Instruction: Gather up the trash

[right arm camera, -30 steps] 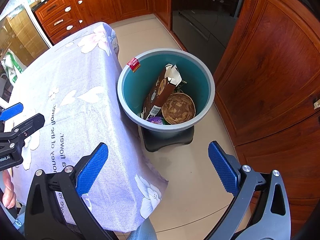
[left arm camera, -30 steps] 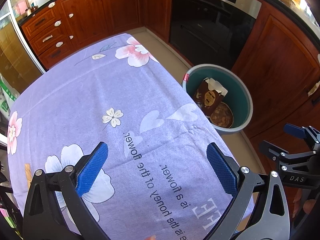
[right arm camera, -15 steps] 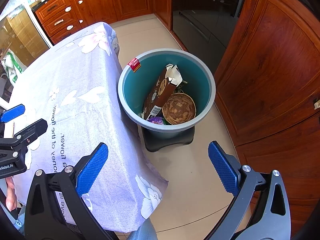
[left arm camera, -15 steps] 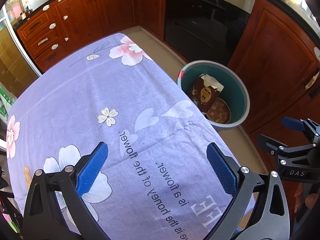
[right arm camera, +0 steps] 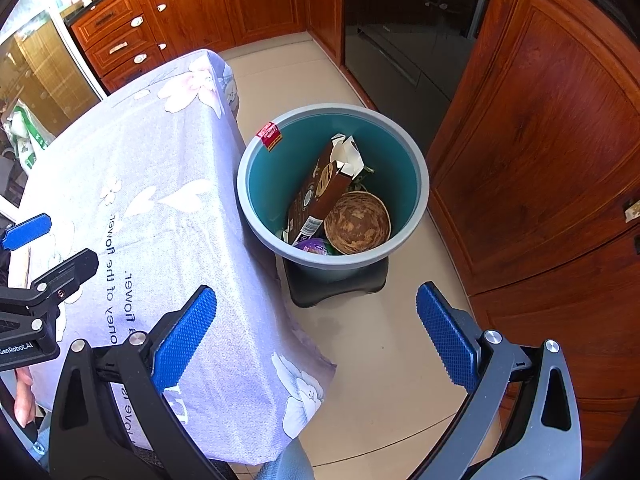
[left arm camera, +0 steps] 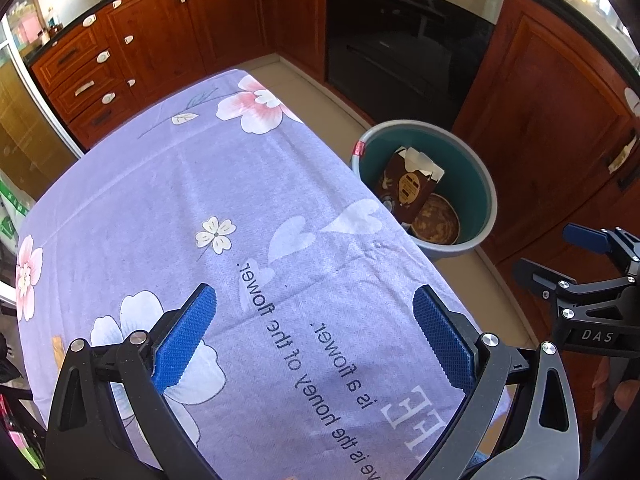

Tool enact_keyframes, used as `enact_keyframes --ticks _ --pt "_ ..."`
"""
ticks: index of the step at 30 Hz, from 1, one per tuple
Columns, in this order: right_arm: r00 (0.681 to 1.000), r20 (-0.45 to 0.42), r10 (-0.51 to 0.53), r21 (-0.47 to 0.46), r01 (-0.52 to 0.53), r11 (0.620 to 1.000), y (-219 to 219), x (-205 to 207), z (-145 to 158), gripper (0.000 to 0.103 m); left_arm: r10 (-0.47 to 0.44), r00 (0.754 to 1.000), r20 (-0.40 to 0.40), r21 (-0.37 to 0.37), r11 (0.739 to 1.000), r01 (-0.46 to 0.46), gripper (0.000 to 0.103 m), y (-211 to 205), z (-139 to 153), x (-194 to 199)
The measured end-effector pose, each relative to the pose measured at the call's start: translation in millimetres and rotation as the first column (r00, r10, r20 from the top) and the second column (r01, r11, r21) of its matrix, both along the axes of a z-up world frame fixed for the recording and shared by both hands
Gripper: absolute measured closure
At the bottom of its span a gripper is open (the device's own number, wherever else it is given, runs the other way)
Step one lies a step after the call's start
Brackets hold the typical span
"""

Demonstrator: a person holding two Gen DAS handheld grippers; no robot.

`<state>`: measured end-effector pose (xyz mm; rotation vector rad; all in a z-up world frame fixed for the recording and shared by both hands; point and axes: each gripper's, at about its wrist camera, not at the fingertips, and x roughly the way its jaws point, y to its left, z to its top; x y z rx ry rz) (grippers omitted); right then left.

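Observation:
A grey bin with a teal inside [right arm camera: 416, 184] stands on a black stool on the floor right of the table; it also shows in the left wrist view [left arm camera: 486, 184]. Inside lie a brown carton [right arm camera: 320, 196], a brown paper bowl [right arm camera: 358, 224] and a purple item [right arm camera: 314, 245]. My left gripper [left arm camera: 318, 338] is open and empty above the near part of the purple flowered tablecloth [left arm camera: 180, 184]. My right gripper [right arm camera: 316, 336] is open and empty, above the table's right edge and floor, short of the bin.
Wooden cabinets [right arm camera: 540, 128] and a black oven [right arm camera: 404, 20] stand close behind and right of the bin. Drawers [left arm camera: 92, 80] line the far wall. Beige tiled floor [right arm camera: 380, 360] lies between table and cabinets.
Both grippers stay open and empty. The left wrist view has shifted slightly, with the table and bin sliding a little left in frame. The right view is nearly unchanged.

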<state>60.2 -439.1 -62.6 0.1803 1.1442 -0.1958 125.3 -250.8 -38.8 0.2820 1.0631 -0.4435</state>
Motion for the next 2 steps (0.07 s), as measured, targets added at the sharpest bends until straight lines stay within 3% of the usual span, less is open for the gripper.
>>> enact_keyframes --ticks 2 --pt "1.0 0.001 -0.002 0.0 0.002 1.0 0.1 0.0 1.1 0.007 0.002 1.0 0.001 0.0 1.0 -0.002 0.004 0.4 0.3 0.2"
